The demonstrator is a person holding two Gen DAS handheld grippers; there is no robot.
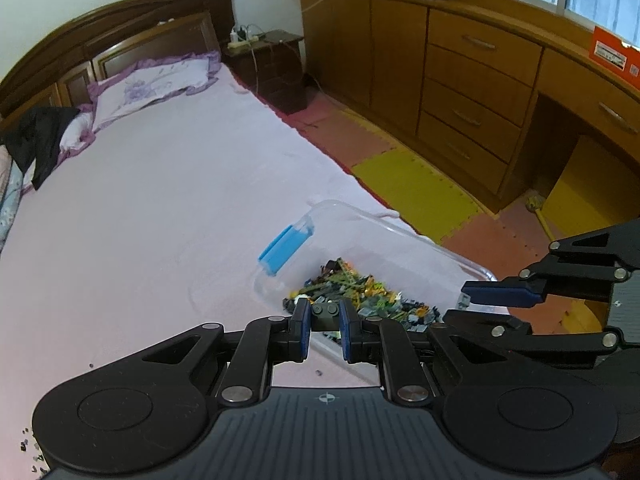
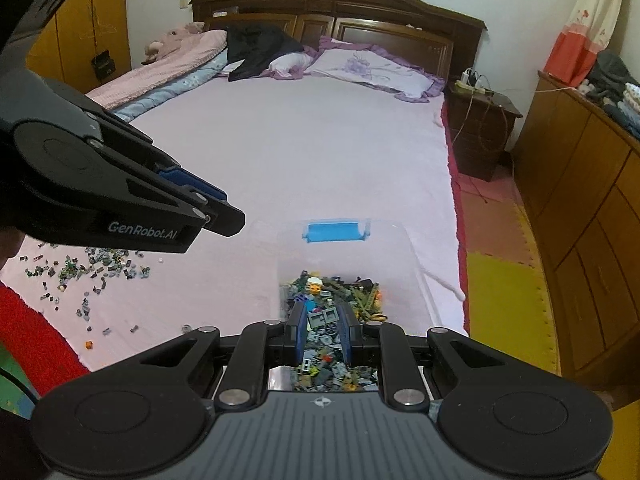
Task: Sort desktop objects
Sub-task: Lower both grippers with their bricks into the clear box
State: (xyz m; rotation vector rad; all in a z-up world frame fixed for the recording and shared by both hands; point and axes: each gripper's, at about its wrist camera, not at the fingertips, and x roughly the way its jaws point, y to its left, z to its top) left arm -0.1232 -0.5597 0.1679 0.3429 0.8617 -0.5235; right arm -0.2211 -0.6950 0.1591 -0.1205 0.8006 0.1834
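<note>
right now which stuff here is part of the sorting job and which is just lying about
Part of the job:
- clear box with blue latch
- bricks in the box
- loose bricks on the sheet
- dark brick in left gripper

Just lying about:
- pillow
- black garment
- nightstand

one clear box (image 2: 416,264), one blue latch (image 2: 335,231), two pillows (image 2: 372,66), two tools (image 1: 325,316).

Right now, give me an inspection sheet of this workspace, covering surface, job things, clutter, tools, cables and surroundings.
Surface: pink bed sheet.
Job's things: clear plastic box with blue latch, part filled with small bricks.
Clutter: loose bricks scattered on the sheet, left of the box.
Tools: left tool shut on a dark brick; right tool shut on a grey brick.
Cables: power strip with cords on the nightstand.
Surroundings: wooden headboard, pillows, wooden cabinets.
</note>
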